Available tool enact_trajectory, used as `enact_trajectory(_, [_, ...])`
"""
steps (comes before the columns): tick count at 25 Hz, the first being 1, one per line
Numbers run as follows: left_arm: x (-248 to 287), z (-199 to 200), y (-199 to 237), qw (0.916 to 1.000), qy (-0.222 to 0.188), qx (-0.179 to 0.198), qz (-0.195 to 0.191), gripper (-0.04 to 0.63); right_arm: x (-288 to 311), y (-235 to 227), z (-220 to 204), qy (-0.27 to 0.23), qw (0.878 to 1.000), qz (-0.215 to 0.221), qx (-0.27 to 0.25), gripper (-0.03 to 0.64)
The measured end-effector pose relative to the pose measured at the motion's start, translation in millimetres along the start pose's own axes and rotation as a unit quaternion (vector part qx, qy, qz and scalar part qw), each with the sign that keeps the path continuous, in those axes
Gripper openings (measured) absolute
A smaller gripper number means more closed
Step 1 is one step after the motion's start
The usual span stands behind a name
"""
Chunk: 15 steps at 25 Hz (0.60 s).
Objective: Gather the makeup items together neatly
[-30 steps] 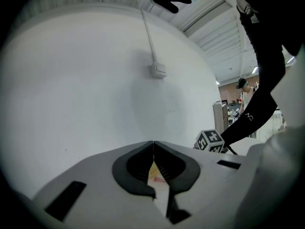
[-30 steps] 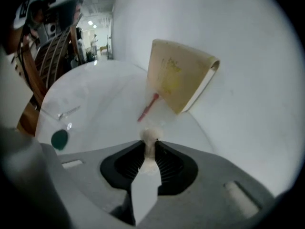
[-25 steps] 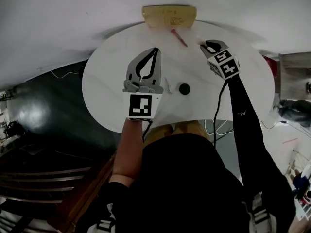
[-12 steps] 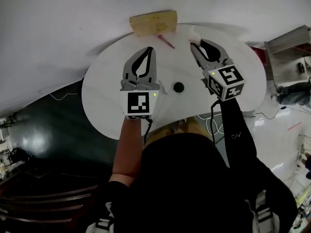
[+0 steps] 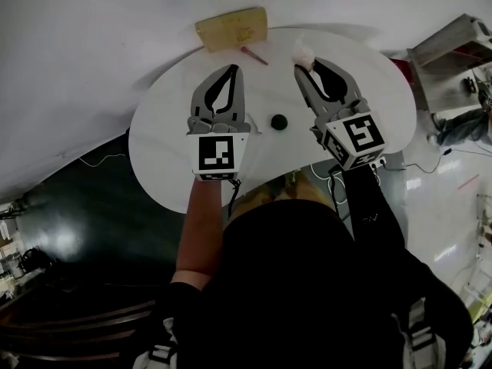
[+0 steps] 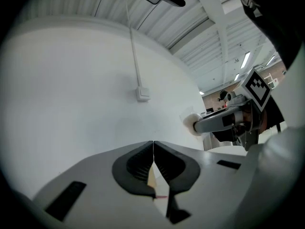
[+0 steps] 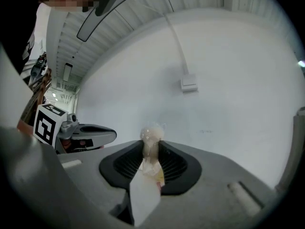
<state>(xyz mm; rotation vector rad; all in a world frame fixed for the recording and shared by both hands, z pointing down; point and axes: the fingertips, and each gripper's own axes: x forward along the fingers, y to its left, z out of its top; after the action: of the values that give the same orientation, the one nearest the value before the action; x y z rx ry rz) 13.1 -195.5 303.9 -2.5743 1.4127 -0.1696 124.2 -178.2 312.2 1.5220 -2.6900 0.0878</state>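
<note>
Over the round white desk (image 5: 161, 144), both tongs point toward the top of the frame, side by side and apart. The left tongs (image 5: 233, 69) are closed tip to tip with nothing between them; their own view shows the two pads meeting along one line (image 6: 153, 144). The right tongs (image 5: 307, 64) pinch a pale puff (image 5: 302, 51) in clear wrap. Their jaws have just been easing apart a little, yet the pads press on its lower part and the rounded head stands out past the tips (image 7: 152, 135) (the wrap trails back between the jaws). From the left tongs' view the puff shows at the tip of the right tongs, at right of centre (image 6: 192, 124).

At the desk's far edge, upper centre of the head view, lies a yellow pouch (image 5: 231, 28). Just below it, to the right, a red pencil (image 5: 254, 54) lies slantwise on the desk, between the two sets of tips. A black lid (image 5: 279, 120) (or a small pot, too small to tell) sits on the desk between the two tongs' bodies, touching neither.
</note>
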Motion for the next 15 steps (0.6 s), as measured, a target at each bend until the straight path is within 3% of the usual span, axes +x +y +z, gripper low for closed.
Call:
enact_trajectory(7, [-10.4, -1.6, -5.1, 0.9998, 0.018, 0.008, 0.002, 0.009, -7.6, 2.1, 1.9, 0.002, 1.000, -0.009, 0.000, 0.095])
enact_trajectory(9, [-10.4, 4.3, -5.8, 1.0000, -0.007, 0.006, -0.002, 0.009, -5.7, -0.9, -8.8, 0.017, 1.000, -0.013, -0.006, 0.095])
enact_trajectory(11, [-10.3, 6.3, -5.9, 0.9998, -0.022, 0.000, -0.003, 0.009, -0.5, -4.7, -36.3, 0.055, 0.998, -0.012, -0.008, 0.095])
enact_trajectory(15, [-11.2, -4.2, -5.6, 1.0000, -0.004, -0.005, 0.003, 0.009, 5.0, -15.8, -123.5, 0.172, 0.985, -0.016, 0.023, 0.095])
